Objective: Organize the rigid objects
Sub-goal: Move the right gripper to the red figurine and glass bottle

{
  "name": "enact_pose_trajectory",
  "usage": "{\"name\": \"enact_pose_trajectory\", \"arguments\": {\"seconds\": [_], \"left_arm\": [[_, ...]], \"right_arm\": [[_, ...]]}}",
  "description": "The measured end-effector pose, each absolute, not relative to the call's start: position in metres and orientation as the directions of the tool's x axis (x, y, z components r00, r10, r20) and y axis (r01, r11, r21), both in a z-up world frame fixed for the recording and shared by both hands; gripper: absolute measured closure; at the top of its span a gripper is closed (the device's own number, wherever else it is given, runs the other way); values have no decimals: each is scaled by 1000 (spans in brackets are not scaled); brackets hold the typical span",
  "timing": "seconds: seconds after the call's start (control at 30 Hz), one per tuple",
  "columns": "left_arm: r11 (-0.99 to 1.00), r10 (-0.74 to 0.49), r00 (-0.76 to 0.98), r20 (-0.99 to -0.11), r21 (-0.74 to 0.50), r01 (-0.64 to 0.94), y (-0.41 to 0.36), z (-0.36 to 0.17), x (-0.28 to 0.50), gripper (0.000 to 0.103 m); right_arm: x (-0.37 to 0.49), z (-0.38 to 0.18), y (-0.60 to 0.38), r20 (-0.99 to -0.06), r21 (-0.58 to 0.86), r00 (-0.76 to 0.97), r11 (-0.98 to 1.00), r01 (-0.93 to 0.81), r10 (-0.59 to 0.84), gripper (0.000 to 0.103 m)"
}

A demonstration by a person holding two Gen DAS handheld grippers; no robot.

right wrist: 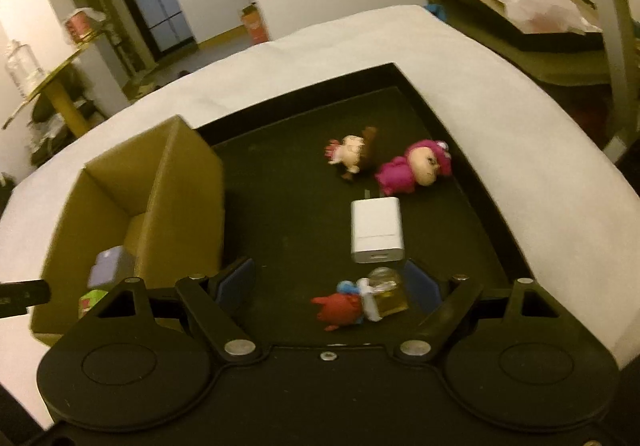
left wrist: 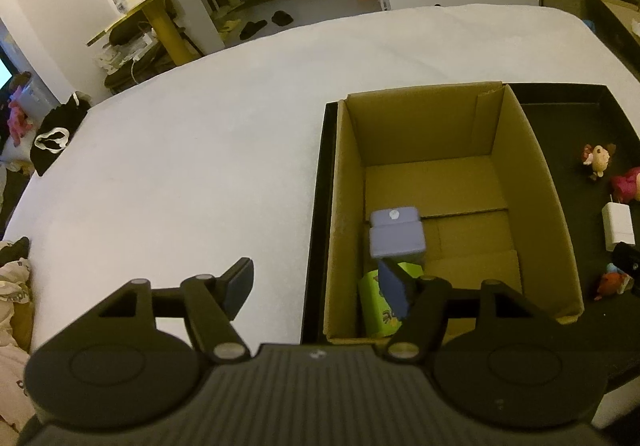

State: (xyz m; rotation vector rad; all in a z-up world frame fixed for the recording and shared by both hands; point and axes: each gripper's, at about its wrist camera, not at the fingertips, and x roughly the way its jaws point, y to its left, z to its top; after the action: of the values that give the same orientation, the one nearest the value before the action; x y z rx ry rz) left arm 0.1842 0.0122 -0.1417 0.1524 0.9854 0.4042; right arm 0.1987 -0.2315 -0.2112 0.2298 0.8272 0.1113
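Right tool (right wrist: 330,288) released, jaws spread, pitched down over the tray (right wrist: 436,101). Red toy with clear bottle (right wrist: 360,302) lies straight ahead between the pads, untouched, long axis running across the gap. Charger (right wrist: 376,236) just beyond. Left tool (left wrist: 316,286) released, empty, over the box (left wrist: 532,181) edge; right is nearer.

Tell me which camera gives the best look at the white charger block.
The right wrist view: the white charger block lies whole and unobstructed on the black tray, just beyond the open right gripper. The left wrist view shows it only small, at the right edge.
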Motion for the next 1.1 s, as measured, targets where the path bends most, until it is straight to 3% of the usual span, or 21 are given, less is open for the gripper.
{"name": "enact_pose_trajectory", "arguments": {"seconds": [0.23, 0.7, 0.73, 0.8, 1.1], "left_arm": [[901, 433, 467, -771, 350, -257, 4, -145, 190, 35], [889, 457, 426, -781, 389, -239, -5, -152, 204, 35], [888, 459, 426, -780, 393, -237, -6, -153, 205, 35], [885, 465, 422, -778, 404, -230, -8, -154, 205, 35], [884, 468, 422, -777, 406, -233, -10, -153, 205, 35]], "right_arm": [[209, -229, -238, -737, 226, 660, 973, 35, 148, 21], [214, -250, -219, -795, 102, 594, 993, -64, 120, 22], [214, -251, -218, -796, 98, 594, 993, -72, 121, 24], [214, -253, -218, -800, 97, 586, 992, -82, 126, 43], [210, -246, -223, -787, 110, 602, 991, -74, 132, 44]]}}
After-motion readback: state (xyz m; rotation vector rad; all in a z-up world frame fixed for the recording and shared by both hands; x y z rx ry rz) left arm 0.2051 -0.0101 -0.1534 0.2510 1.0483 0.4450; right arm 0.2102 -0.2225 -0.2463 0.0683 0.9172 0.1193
